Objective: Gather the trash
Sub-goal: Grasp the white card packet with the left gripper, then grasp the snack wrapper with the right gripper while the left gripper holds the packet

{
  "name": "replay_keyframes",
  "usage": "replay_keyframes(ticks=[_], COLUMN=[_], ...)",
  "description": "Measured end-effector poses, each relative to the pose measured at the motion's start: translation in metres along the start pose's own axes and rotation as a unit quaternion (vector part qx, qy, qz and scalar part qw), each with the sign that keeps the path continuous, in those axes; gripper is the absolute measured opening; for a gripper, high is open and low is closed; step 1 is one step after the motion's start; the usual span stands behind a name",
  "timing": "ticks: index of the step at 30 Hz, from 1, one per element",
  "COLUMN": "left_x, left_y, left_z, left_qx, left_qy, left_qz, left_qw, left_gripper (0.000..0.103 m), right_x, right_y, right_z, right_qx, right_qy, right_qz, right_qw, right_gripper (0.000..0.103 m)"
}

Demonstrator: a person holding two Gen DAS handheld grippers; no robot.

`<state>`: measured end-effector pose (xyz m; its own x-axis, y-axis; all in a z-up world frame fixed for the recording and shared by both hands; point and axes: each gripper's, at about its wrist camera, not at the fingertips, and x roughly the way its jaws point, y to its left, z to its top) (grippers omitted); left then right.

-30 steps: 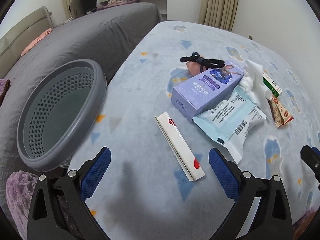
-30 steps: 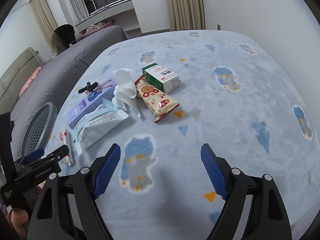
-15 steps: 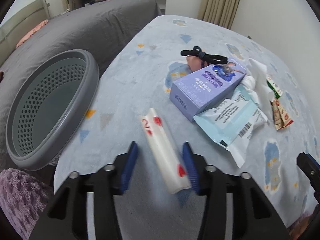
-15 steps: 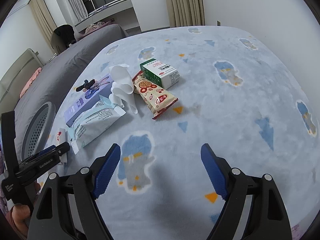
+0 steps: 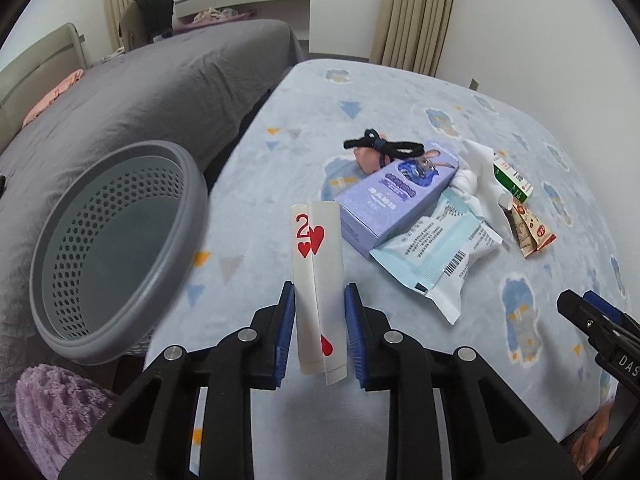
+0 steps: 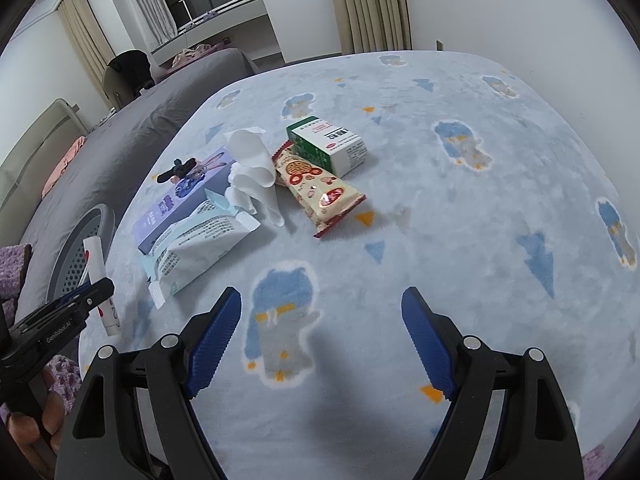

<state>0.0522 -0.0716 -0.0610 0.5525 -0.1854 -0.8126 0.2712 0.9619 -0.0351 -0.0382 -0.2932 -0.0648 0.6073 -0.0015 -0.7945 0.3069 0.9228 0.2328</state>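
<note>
My left gripper [image 5: 319,300] is shut on a folded two-of-hearts playing card [image 5: 318,256] and holds it above the blue blanket; the card also shows in the right wrist view [image 6: 100,280]. A grey perforated trash basket [image 5: 100,240] stands to its left. On the blanket lie a purple box [image 5: 396,192], a pale blue wipes pack [image 5: 436,252], a white tissue [image 6: 252,168], a snack wrapper [image 6: 320,188] and a green-and-white carton [image 6: 332,144]. My right gripper [image 6: 322,332] is open and empty over the blanket, nearer than the pile.
A black hair tie [image 5: 384,146] lies on the purple box. A grey bed [image 5: 140,92] is behind the basket. A purple fluffy cloth [image 5: 52,408] lies below the basket. The blanket's edge runs beside the basket.
My left gripper closed on the playing card and lifted it off the blanket, tilting it upright. My right gripper moved slightly closer to the pile and stayed open.
</note>
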Motion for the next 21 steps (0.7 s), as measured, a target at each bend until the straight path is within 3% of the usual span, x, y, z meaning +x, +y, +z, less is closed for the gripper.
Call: replay_keyframes(ticks=[8, 15, 21], left_x=[-0.013, -0.021, -0.019], left_y=[0.019, 0.025, 0.024], left_z=[0.004, 0.007, 0.008], left_qx=[-0.001, 0.007, 0.012], left_qy=[-0.019, -0.034, -0.035], left_qz=[0.012, 0.011, 0.008], left_qw=[0.9998, 0.9994, 0.9993], left_gripper=[0.025, 0.025, 0.025], right_x=[0.006, 0.018, 0.045], right_y=[0.029, 0.014, -0.002], right_z=[0.005, 0.036, 0.063], right_qx=[-0.026, -0.035, -0.051], right_qy=[-0.004, -0.023, -0.008], right_qz=[-0.003, -0.047, -0.06], right_qw=[1.0, 0.998, 0.997], right_gripper=[0.079, 0.079, 0.079])
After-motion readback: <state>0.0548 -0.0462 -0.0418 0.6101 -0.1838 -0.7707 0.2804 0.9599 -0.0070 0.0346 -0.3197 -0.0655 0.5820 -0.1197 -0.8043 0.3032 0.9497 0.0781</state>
